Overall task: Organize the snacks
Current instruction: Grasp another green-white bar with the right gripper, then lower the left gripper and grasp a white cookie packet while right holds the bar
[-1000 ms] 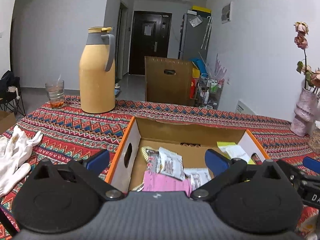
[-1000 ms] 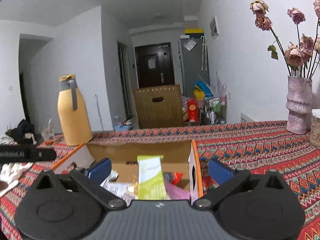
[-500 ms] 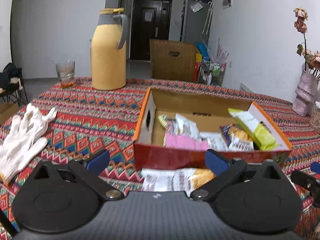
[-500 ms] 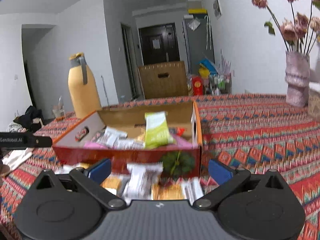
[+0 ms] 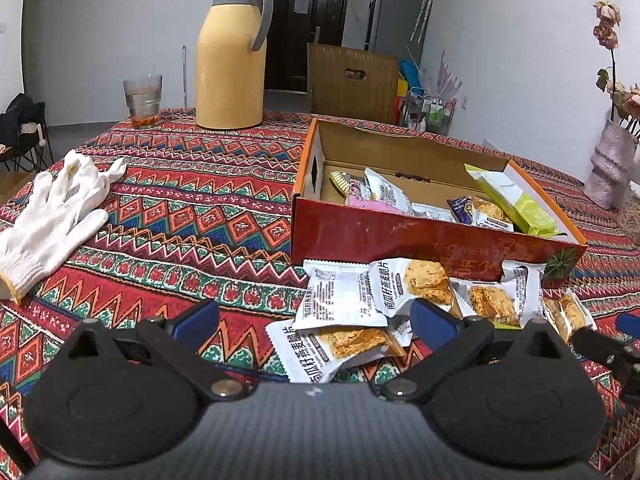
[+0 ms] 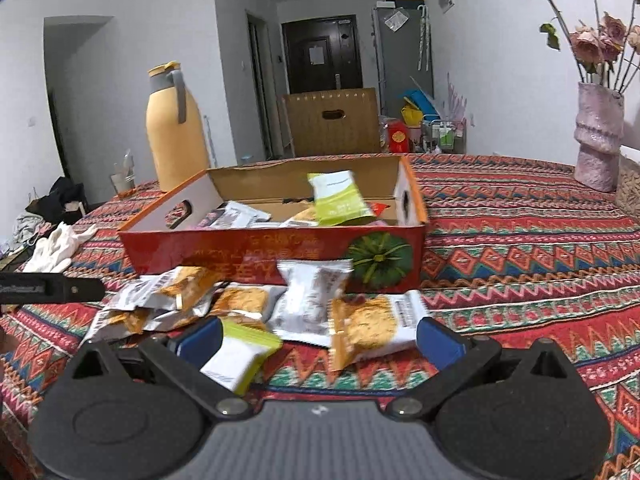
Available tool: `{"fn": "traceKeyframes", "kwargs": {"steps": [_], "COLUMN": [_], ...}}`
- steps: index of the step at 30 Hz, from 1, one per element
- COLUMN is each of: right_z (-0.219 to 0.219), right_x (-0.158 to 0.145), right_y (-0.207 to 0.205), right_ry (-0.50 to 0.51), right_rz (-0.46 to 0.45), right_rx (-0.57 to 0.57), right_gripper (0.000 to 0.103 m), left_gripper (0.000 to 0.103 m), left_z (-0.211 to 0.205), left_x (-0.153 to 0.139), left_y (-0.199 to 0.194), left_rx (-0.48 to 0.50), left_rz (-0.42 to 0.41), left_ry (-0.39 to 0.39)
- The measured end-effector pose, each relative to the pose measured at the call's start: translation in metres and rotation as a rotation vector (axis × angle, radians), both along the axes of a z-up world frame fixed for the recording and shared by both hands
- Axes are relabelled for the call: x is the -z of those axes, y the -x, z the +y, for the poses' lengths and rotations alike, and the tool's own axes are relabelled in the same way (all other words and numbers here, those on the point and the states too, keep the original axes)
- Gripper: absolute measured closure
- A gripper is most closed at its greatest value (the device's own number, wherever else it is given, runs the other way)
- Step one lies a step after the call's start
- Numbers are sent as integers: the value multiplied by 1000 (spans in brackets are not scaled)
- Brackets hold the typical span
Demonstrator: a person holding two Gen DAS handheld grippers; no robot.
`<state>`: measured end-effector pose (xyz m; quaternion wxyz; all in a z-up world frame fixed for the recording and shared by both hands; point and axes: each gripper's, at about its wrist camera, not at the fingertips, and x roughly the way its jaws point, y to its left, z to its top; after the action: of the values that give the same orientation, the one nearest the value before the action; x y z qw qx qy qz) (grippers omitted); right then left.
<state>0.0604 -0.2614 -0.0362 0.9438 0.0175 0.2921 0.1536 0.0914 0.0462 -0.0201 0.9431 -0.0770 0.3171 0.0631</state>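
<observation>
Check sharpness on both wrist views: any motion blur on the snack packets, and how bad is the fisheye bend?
Left wrist: packets in front of the box are crisp, print legible; door frame and walls bow toward the edges. Right wrist: green-and-white packet by the gripper is smeared, the pile soft; the vase leans from distortion.

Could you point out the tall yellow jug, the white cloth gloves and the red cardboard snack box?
Tall yellow jug with grey handle (image 5: 229, 64): left wrist view, middle of its body.
White cloth gloves (image 5: 56, 216): left wrist view, palm.
Red cardboard snack box (image 6: 248, 254): right wrist view, front wall.
</observation>
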Motion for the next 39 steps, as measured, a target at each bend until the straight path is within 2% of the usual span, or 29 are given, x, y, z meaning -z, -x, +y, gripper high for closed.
{"fn": "traceKeyframes", "kwargs": {"steps": [6,9,11,17,24,27,28,29,34,39], "right_z": [41,60,70,77,73,68,65,63,49,33], "right_x": [3,9,14,31,33,31,30,28,25,10], "right_y": [5,3,0,-5,11,14,15,16,21,27], "right_ry": [43,72,98,134,158,156,153,151,122,79], "right_rz": [43,75,96,177,153,148,146,146,131,66], "right_rx": [-57,-74,-71,-32,-58,-55,-56,-59,-62,-40], "right_gripper": [0,4,13,27,29,48,61,66,69,69], "left_gripper": [0,0,0,0,0,0,0,0,0,0], "left_z": [1,3,5,12,12,12,12,12,12,8], "left_x": [-1,-1,0,4,8,10,10,10,10,11], "left_y": [4,8,9,14,18,19,20,20,20,15], "left_rx": [-1,-2,-2,-1,16,18,17,16,16,19], "left_rz": [-6,-10,-9,-3,4,9,10,11,15,31], "left_ry": [11,14,18,40,56,56,57,58,58,52]}}
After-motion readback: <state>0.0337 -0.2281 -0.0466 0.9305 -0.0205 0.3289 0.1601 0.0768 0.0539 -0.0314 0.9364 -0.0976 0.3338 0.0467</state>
